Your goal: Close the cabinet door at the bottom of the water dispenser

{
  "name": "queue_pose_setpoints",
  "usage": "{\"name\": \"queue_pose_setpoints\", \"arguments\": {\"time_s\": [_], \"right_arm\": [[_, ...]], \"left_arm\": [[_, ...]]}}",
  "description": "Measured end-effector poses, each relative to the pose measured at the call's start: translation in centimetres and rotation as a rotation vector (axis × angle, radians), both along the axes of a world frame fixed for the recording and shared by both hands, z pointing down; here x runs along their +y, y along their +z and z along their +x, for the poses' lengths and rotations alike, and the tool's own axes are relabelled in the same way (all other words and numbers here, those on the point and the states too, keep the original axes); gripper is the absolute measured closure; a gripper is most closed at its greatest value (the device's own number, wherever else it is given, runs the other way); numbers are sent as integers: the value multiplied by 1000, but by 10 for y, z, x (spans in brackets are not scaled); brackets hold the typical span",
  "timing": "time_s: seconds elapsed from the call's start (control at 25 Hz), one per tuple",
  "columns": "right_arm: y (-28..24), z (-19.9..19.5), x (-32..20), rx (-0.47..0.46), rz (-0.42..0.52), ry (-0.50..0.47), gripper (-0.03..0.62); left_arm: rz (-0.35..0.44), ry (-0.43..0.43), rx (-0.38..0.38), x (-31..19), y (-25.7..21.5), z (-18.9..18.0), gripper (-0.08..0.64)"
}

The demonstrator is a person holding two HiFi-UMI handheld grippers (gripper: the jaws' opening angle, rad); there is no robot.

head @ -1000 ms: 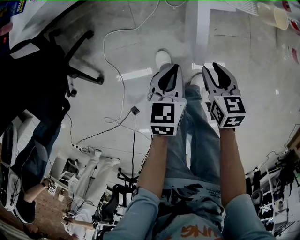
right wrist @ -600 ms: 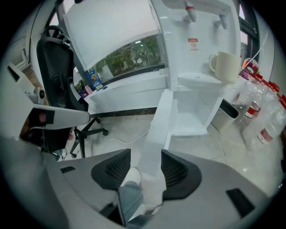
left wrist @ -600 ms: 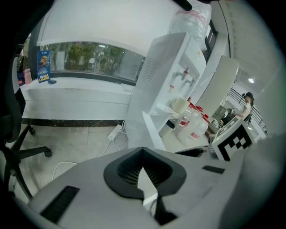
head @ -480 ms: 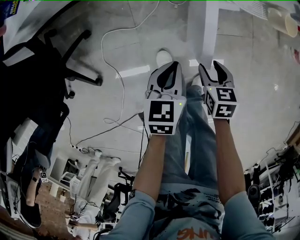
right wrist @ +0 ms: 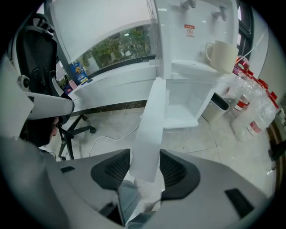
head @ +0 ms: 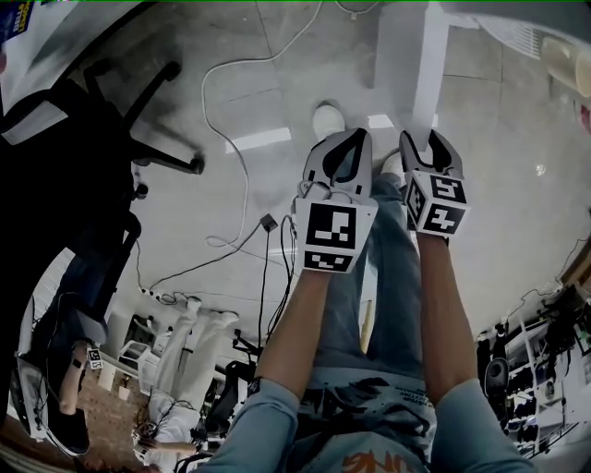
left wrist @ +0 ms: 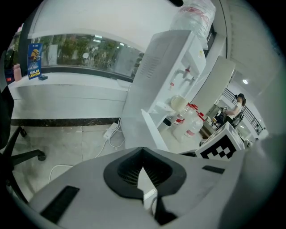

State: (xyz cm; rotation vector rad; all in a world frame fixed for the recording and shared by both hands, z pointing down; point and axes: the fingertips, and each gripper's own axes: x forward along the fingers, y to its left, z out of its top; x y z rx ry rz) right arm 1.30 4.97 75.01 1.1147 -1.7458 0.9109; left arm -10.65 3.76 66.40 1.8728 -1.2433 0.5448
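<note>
Both tools have crept forward toward the dispenser over the last second, and the right hand-held gripper (head: pixel 427 144) now has its tips close to the near edge of the cabinet door (head: pixel 407 65).

Nothing of the task is finished yet. In the right gripper view the door (right wrist: pixel 152 117) stands swung wide, edge-on to the camera, at the foot of the water dispenser (right wrist: pixel 196 27). The right hand-held gripper's jaws are spread apart with the door's edge lined up in the gap. Neither pad looks pressed on it, and I cannot tell whether anything touches. The left hand-held gripper (head: pixel 351 139) has its jaws closed together on nothing and hangs beside the right one. What remains, as I judge it, is the whole swing: pushing the door round until it sits flush.

The open cabinet space (right wrist: pixel 185 105) looks bare inside. A pale mug (right wrist: pixel 221 56) stands on the drip shelf under the taps; its contents are hidden. A small dark bin (right wrist: pixel 218 107) sits just beside the dispenser, with clear red-capped bottles (right wrist: pixel 251 115) on the floor beyond it. A big water jug (left wrist: pixel 195 13) tops the dispenser.
</note>
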Motion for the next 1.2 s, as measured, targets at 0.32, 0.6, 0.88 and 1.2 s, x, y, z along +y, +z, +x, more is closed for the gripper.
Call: {"name": "queue_pose_setpoints", "arguments": {"time_s": [0.32, 0.6, 0.88, 1.2], "right_arm": [[4, 0, -2, 46, -2, 26, 380], [2, 5, -2, 43, 16, 24, 380], [1, 24, -5, 1, 62, -29, 380], [1, 60, -11, -13, 117, -133, 383]], "left_arm": [[4, -31, -6, -14, 10, -17, 549], [7, -6, -4, -6, 8, 5, 549], [7, -93, -53, 4, 13, 12, 549], [29, -111, -43, 19, 6, 73, 549]]}}
